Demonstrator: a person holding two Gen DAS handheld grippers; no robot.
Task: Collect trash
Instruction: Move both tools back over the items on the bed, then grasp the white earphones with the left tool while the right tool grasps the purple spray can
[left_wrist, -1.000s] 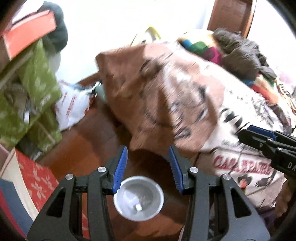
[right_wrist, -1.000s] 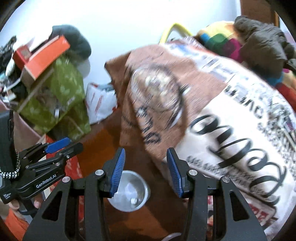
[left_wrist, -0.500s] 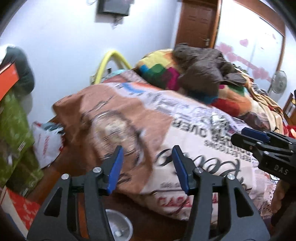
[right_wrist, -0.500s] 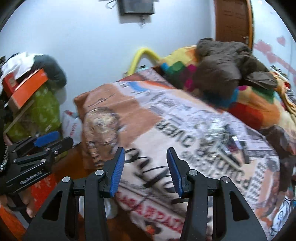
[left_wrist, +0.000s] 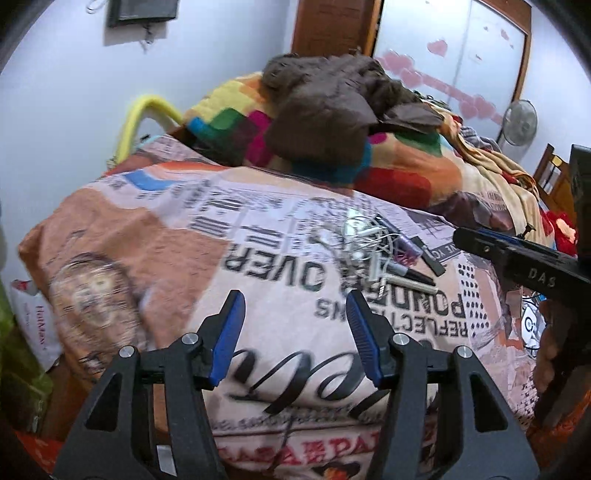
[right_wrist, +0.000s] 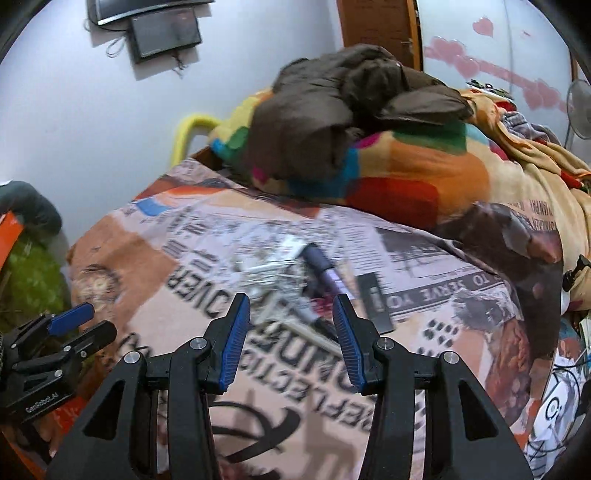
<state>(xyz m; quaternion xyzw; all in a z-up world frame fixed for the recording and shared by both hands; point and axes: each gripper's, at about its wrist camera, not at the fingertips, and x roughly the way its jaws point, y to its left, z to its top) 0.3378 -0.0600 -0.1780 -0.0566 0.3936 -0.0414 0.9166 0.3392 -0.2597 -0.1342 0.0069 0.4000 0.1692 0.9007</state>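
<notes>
On the printed bedspread (left_wrist: 280, 258), near the middle of the bed, lies the target: a small heap of litter (left_wrist: 373, 254), tangled white cord mixed with dark pens or tubes and a black strip (right_wrist: 375, 299). A second ago both cameras were tipped down at the wooden floor and a round metal dish between the fingers; half a second ago they were lifting past the bed's edge; now they look across the top of the bed and the dish is out of sight. The left gripper (left_wrist: 295, 336) has its jaws spread wide and holds nothing, hovering over the big lettering, short of the heap. The right gripper (right_wrist: 290, 339) is likewise spread and empty, and sits closer, with the heap just beyond its fingertips. Behind, a brown jacket (left_wrist: 325, 107) lies on a multicoloured blanket (left_wrist: 406, 162). I judge the search is over and the reach is beginning; the loose cord may snag or drag other pieces along
</notes>
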